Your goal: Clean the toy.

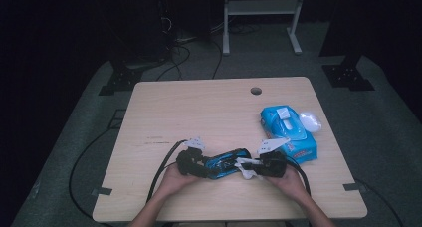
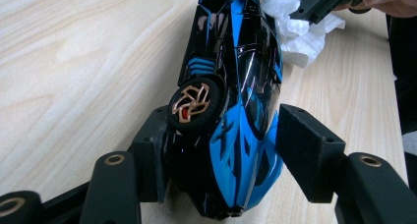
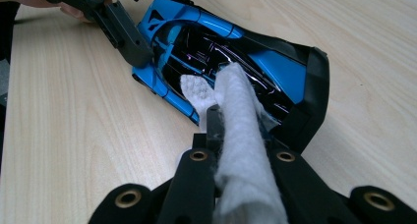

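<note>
The left gripper (image 1: pixel 195 163) is clasping the front end of a blue-and-black toy car (image 1: pixel 225 163), its pads pressing both sides just behind the copper-rimmed wheel (image 2: pixel 194 103). The car is lying tilted on the wooden table (image 1: pixel 199 107), near the edge closest to the person. The right gripper (image 1: pixel 255 168) is clenching a white wipe (image 3: pixel 241 135) and pressing it on the car's dark roof. A blue wipe packet (image 1: pixel 288 132) is sitting just beyond, close to the right edge; the table's far half is lying open.

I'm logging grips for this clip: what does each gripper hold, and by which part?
The left gripper clamps the blue toy car across one end of its body. The right gripper pinches a white wipe at mid-length, its free end on the car.
</note>
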A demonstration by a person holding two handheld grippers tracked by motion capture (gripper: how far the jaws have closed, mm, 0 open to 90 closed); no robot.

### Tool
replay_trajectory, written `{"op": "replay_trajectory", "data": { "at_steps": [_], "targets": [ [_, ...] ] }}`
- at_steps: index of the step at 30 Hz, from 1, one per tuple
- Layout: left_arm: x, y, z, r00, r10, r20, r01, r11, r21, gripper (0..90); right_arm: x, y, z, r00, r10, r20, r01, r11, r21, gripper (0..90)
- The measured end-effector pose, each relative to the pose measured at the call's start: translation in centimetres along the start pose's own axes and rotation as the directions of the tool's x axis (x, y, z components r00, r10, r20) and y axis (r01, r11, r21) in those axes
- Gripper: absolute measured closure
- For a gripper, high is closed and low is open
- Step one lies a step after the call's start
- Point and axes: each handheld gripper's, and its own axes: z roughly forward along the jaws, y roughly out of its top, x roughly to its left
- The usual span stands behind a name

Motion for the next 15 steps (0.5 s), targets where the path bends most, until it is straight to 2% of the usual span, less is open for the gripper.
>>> {"op": "replay_trajectory", "data": {
  "at_steps": [7,10,14,15],
  "targets": [
    [-0.6,0.0,-0.1,0.9985,0.051,-0.020,-0.051,0.9986,-0.015,47.7,0.2,-0.3,-0.1,1.0000,0.004,0.002,-0.004,1.000,0.007,85.2],
    [-1.0,-0.1,-0.2,0.9959,0.089,-0.015,-0.090,0.9956,-0.028,50.8,0.4,-0.5,-0.3,0.9998,0.010,0.017,-0.010,1.000,0.010,85.1],
    [-1.6,-0.2,-0.5,0.9895,0.144,-0.011,-0.145,0.9887,-0.039,57.2,0.6,-0.7,-0.5,0.9997,0.006,0.025,-0.007,0.999,0.034,84.9],
    [-1.6,-0.2,-0.5,0.9895,0.144,-0.011,-0.145,0.9887,-0.039,58.2,0.7,-0.8,-0.6,0.9996,0.004,0.027,-0.005,0.999,0.037,84.9]
  ]
}}
